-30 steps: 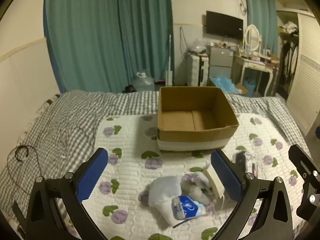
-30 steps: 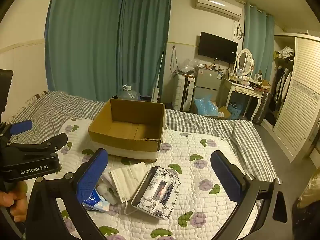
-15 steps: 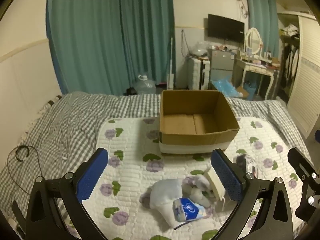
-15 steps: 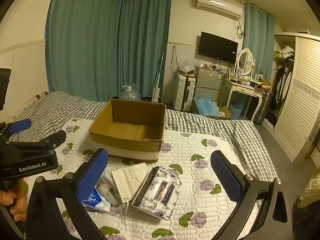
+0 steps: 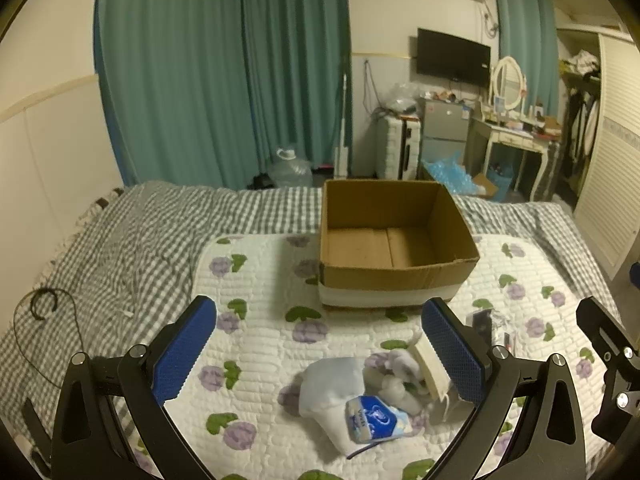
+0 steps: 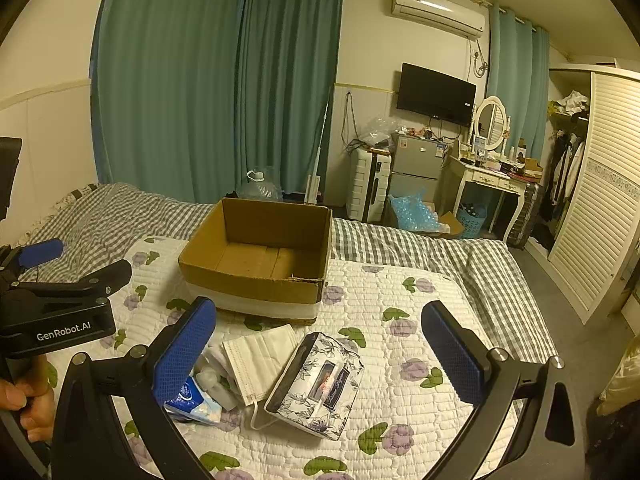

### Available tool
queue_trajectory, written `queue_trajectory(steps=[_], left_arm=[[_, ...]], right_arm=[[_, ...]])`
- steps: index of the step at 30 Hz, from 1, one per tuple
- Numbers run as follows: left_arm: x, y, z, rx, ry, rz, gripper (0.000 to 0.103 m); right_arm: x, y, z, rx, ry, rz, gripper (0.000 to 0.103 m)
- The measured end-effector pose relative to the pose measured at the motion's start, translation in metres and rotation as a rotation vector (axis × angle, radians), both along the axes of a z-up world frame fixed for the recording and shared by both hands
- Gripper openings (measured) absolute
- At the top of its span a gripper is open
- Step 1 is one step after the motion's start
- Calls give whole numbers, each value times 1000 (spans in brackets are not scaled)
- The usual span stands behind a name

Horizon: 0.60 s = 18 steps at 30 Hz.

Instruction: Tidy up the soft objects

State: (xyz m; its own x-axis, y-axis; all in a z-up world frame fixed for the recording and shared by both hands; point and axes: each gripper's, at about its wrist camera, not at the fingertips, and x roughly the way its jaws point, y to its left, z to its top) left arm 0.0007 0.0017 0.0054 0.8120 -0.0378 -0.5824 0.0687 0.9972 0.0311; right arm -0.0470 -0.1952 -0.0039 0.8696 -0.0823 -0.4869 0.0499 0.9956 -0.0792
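both views have crept slightly toward the cardboard box (image 6: 260, 258) since a second ago; nothing on the bed has shifted. left claw (image 5: 320, 354) and right claw (image 6: 318, 350) hang spread wide with nothing in them, probably lining up a first pick. near side of the box lies the pile: face mask (image 6: 260, 356), floral tissue pack (image 6: 320, 386), blue tissue packet (image 5: 374, 422) and pale cloth (image 5: 328, 388). the box sits bare, mouth up, likely to receive them.
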Motion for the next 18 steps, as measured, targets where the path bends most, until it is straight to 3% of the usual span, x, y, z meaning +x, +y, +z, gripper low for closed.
queue_trajectory(steps=[18], left_arm=[[-1, -2, 0, 15, -24, 5, 103]], right_arm=[[-2, 2, 1, -16, -10, 2, 103]])
